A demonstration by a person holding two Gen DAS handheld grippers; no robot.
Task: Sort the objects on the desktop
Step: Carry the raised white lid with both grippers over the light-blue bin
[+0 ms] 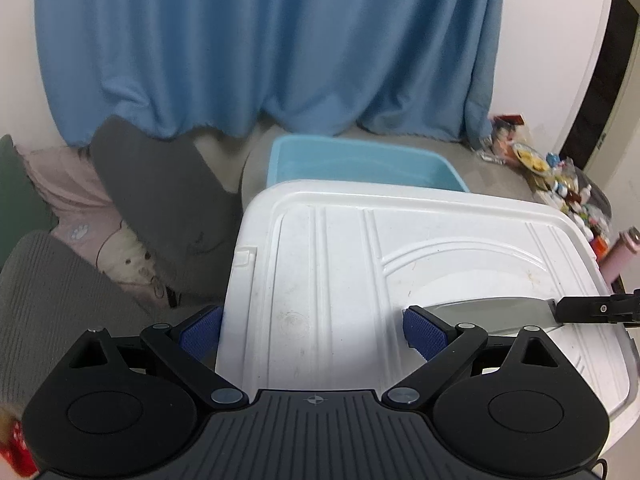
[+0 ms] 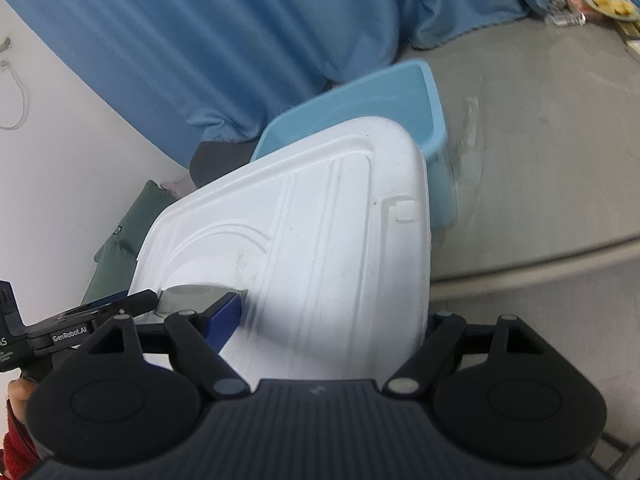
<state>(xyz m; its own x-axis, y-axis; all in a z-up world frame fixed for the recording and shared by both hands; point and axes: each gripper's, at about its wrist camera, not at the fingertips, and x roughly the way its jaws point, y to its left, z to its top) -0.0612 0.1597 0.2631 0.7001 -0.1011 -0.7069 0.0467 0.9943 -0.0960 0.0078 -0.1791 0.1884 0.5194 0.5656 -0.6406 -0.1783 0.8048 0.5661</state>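
Note:
A white plastic lid [image 1: 400, 264] of a storage box fills the middle of both views; it also shows in the right wrist view [image 2: 320, 240]. My left gripper [image 1: 312, 328] is open, its jaws astride the lid's left edge, one pad [image 1: 424, 332] over the lid. My right gripper [image 2: 332, 320] is open, astride the lid's right edge; its right pad is hidden behind the lid. The other gripper's finger [image 1: 520, 308] reaches in over the lid from the right.
A light blue tub [image 1: 360, 164] stands behind the lid on the grey floor [image 2: 540, 140]. Blue curtains [image 1: 260, 40] hang behind. Grey, pink and green clothes [image 1: 140, 200] lie at the left. Snack packets and bottles [image 1: 560, 176] lie at the far right.

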